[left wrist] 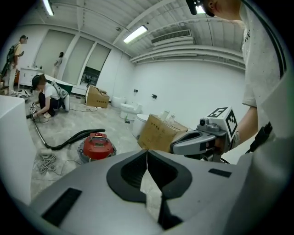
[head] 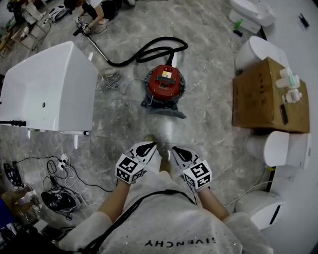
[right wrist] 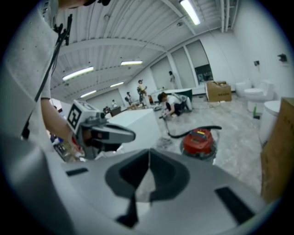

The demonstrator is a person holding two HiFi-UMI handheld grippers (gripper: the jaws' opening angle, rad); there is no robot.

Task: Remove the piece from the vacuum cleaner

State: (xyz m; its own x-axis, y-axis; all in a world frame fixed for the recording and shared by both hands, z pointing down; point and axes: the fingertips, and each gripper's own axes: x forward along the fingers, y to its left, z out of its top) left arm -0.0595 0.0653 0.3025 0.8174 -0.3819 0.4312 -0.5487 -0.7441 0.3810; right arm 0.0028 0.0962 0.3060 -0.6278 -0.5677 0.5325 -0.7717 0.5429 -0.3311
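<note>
Vacuum cleaner [head: 164,84] red-topped, round, black hose [head: 149,52] attached, left claw [head: 148,145] and right claw [head: 176,149] both clenched empty

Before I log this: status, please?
Left gripper, right gripper: jaws shut, empty. Round red vacuum cleaner ahead, untouched, black hose attached. Nothing in between.

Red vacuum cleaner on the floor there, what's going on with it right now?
A person stands holding a left tool and a right tool close to the body, both shut with nothing between the jaws. The red vacuum cleaner sits on the grey floor ahead, and neither tool touches it. Its black hose looks attached and curls away toward another person crouching further off. Taking the piece off has not begun.
</note>
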